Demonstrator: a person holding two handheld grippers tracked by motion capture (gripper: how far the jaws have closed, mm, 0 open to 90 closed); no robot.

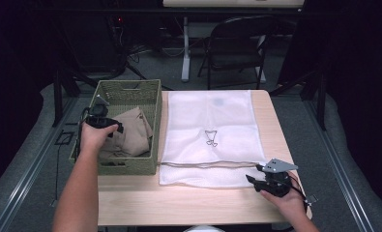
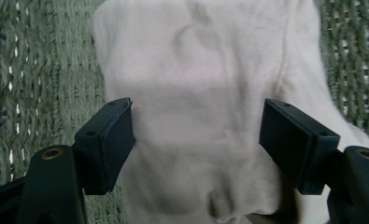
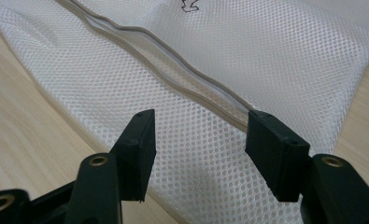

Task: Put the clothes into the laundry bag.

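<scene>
While the left claw [image 1: 112, 126] hovered inside the green woven basket [image 1: 152, 104] at the left side of the surface [image 1: 179, 203], its jaws stood apart directly over a beige garment [image 1: 135, 128] that lay crumpled within. In the left gripper view the two black jaws framed the pale cloth [image 2: 196, 93] on either side without closing on it, the basket's weave [image 2: 37, 70] visible behind. To the right of the basket, a white mesh laundry bag [image 1: 210, 125] lay flat across the middle of the light wooden surface, a small dark printed mark [image 1: 211, 137] at its centre and a grey zipper [image 1: 213, 164] running left to right near its near edge. The right claw [image 1: 254, 175] sat low at the bag's near right corner, held in the person's right hand [image 1: 287, 200], a grey three-cornered plate [image 1: 278, 166] on top. The right gripper view showed its jaws spread wide above the mesh [image 3: 201, 144], the zipper [image 3: 173, 70] just beyond them, gripping nothing. A folding chair [image 1: 234, 46] stood on the floor beyond the far edge.
</scene>
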